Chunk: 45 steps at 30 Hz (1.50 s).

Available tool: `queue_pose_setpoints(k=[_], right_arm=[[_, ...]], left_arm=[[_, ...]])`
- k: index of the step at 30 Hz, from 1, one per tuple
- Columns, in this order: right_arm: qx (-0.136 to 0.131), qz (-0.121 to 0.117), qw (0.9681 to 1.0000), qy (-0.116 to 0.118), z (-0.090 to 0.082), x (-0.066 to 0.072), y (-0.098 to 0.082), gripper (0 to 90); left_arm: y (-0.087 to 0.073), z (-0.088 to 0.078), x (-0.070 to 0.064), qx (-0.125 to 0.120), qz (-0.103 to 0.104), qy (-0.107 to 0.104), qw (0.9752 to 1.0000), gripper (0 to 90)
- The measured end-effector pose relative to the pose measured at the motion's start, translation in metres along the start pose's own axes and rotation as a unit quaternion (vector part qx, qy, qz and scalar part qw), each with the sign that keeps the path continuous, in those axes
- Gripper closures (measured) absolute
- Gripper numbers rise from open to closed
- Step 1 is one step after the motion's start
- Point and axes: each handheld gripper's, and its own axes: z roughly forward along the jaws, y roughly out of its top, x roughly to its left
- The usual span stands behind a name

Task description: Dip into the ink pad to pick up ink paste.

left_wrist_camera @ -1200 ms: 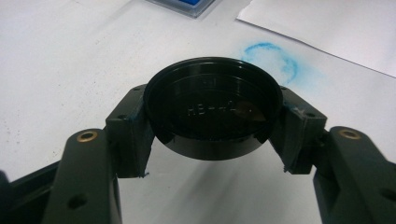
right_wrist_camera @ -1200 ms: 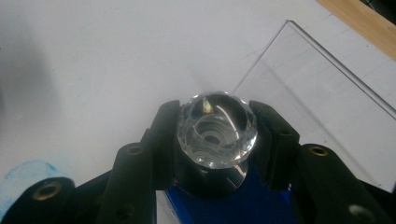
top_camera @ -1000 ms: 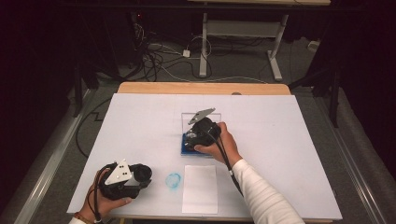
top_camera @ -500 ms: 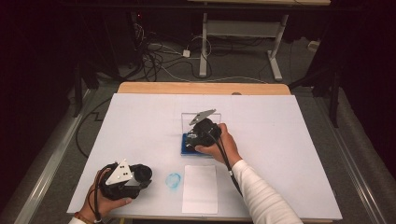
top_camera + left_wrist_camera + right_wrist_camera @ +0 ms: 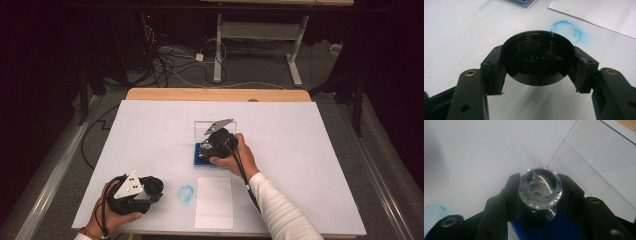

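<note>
- The counter (image 5: 300, 150) is covered by a white sheet, with a strip of bare wood along its far edge.
- Behind it the room is dark: a grey floor, a tangle of cables (image 5: 170, 60) and the white legs of another table (image 5: 255, 35).
- A smaller white paper (image 5: 214, 202) lies near the front edge, and just left of it is a smudged blue ring (image 5: 186, 194) on the sheet.
- The left hand-held gripper (image 5: 150, 189) sits low at the front left, held by the left hand (image 5: 114, 215). Its jaws are clamped on a round black cap (image 5: 537, 57), one jaw at each side of the rim.
- The left gripper view shows the cap's hollow inside with faint raised letters too blurred to read, and the blue ring just beyond it; the high view shows the cap as a dark disc.
- The right hand-held gripper (image 5: 212, 145) is at mid counter, held by the right hand (image 5: 237, 157) in a white sleeve. It stands over a blue pad (image 5: 200, 159), next to a clear upright panel (image 5: 202, 131).
- The right gripper view shows what the high view hides: the jaws are closed on a black stamp body topped with a faceted clear knob (image 5: 540, 188), and the blue pad is directly beneath. Whether the stamp touches the pad cannot be told.
</note>
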Motion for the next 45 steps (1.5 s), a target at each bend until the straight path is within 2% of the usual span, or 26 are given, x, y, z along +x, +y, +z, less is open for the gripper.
queue_pose_setpoints(k=[3,6,10,13,23,27,30,32,39,45], right_arm=[[0.003,-0.007,0.9999,-0.011,0.000,0.003,0.000,57.0],[-0.001,-0.001,1.0000,-0.004,0.000,0.000,-0.001,57.0],[0.000,-0.005,0.9999,-0.011,0.000,0.002,0.000,57.0],[-0.004,0.003,1.0000,-0.003,0.000,-0.001,-0.002,57.0],[0.008,-0.013,0.9997,-0.017,-0.003,0.005,0.000,57.0],[0.009,-0.003,0.9999,-0.012,-0.004,0.003,0.000,57.0],[0.012,-0.016,0.9997,-0.015,-0.005,0.004,0.002,57.0],[-0.006,-0.004,0.9999,-0.010,-0.011,0.003,0.002,57.0],[-0.052,-0.005,0.9985,-0.016,-0.044,0.004,0.001,57.0],[-0.078,-0.012,0.9968,-0.017,-0.073,0.007,-0.009,57.0]], left_arm=[[0.000,0.000,0.000,-0.001,-0.001,0.000,1.0000,36.6],[0.000,0.000,0.000,0.000,0.000,-0.001,1.0000,36.6],[0.000,-0.001,0.000,-0.001,-0.002,-0.001,1.0000,36.6],[0.000,-0.001,0.000,0.000,-0.001,-0.002,1.0000,36.6],[0.000,-0.001,0.000,0.000,-0.003,-0.001,1.0000,36.6],[0.000,-0.001,0.000,-0.001,-0.003,0.000,1.0000,36.5],[0.000,-0.001,0.001,-0.004,-0.005,-0.001,1.0000,36.6],[-0.001,-0.001,0.001,-0.004,-0.006,-0.001,1.0000,36.6],[-0.002,-0.001,0.003,-0.009,-0.013,0.003,0.9999,36.6],[-0.001,-0.001,0.003,-0.005,-0.010,0.004,0.9999,36.6]])
